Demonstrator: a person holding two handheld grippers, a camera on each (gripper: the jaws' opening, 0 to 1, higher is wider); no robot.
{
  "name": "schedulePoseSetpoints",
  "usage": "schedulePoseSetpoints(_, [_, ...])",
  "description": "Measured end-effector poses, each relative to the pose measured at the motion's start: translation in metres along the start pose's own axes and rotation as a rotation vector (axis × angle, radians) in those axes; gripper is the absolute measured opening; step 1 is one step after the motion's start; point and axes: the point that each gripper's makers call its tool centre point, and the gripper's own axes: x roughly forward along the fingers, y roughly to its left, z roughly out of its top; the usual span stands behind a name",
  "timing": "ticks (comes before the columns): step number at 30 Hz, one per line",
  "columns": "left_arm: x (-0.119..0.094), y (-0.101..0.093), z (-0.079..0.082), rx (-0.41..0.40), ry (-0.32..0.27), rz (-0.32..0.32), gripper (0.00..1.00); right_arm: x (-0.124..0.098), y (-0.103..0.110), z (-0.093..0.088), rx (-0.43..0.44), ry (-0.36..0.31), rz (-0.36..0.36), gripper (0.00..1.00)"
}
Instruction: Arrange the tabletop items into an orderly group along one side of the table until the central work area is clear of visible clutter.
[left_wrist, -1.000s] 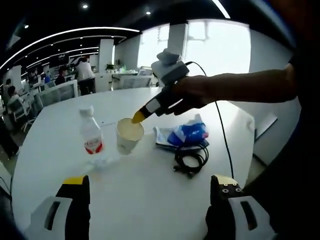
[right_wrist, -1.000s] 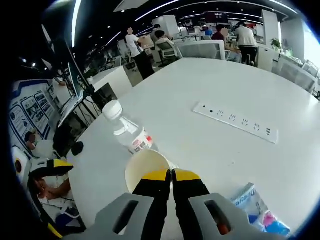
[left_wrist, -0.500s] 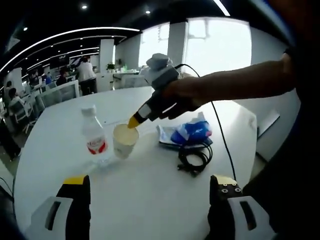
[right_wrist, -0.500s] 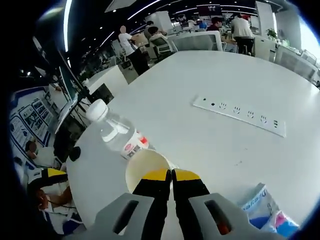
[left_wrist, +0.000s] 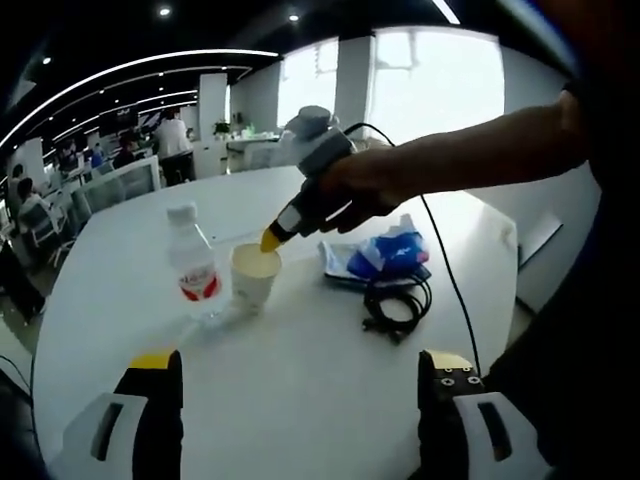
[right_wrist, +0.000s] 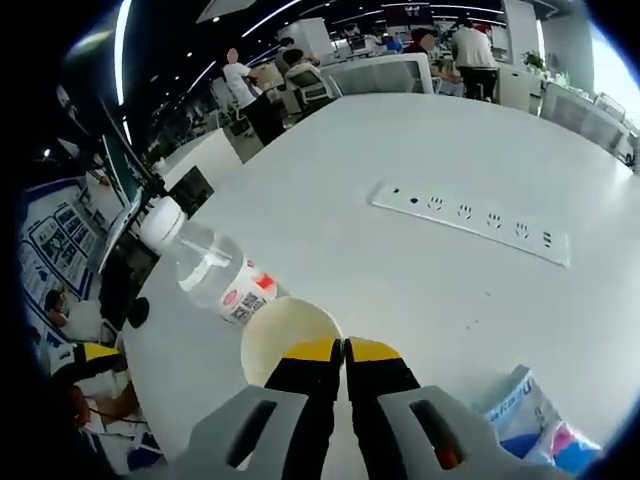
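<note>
- Left gripper (left_wrist: 300, 370): bottom of the left gripper view, jaws spread wide with nothing between them, hanging over bare white table (left_wrist: 300, 400). Idle by the look of it.
- Right gripper (right_wrist: 345, 350): yellow tips pressed together at bottom centre of the right gripper view, pinched on the rim of the paper cup (right_wrist: 285, 335). In the left gripper view it comes in from the right, held in a hand (left_wrist: 365, 190), with its tip on the cup rim.
- Paper cup: pale cream, open top, looks empty, upright, mid-frame in the left gripper view at (left_wrist: 254, 278). Light, rim likely flexes under the pinch.
- Water bottle (left_wrist: 195, 265): just left of the cup there, clear plastic, white cap, red-and-white label, upright. Close beside the cup; cannot tell if they touch.
- Blue and white packet (left_wrist: 385, 255): right of centre in the left gripper view, flat on the table, crinkly.
- Black cable (left_wrist: 400, 305): loosely coiled just below the packet, touching or overlapping it.
- Power strip (right_wrist: 470, 220): white, long, upper right of the right gripper view, well apart from the rest.
- Progress, my read: early to middle. Cup and bottle are paired; packet, cable and strip are still spread out, so the middle isn't cleared.
- Far background: office desks, chairs, people standing.
</note>
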Motion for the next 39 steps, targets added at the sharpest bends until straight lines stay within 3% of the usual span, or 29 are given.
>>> schedulePoseSetpoints(14, [0.007,-0.002,-0.004,0.007,0.012,-0.014,0.94,0.006,-0.007,0.003,0.011,-0.008,-0.004,0.02])
schedulePoseSetpoints(31, [0.007,-0.004,-0.005,0.005,0.018,-0.015,0.94,0.004,0.004,-0.002,0.015,-0.001,0.022,0.03])
schedulePoseSetpoints(39, [0.007,-0.003,-0.004,0.001,0.010,-0.010,0.94,-0.003,0.005,-0.005,-0.009,-0.007,0.019,0.10])
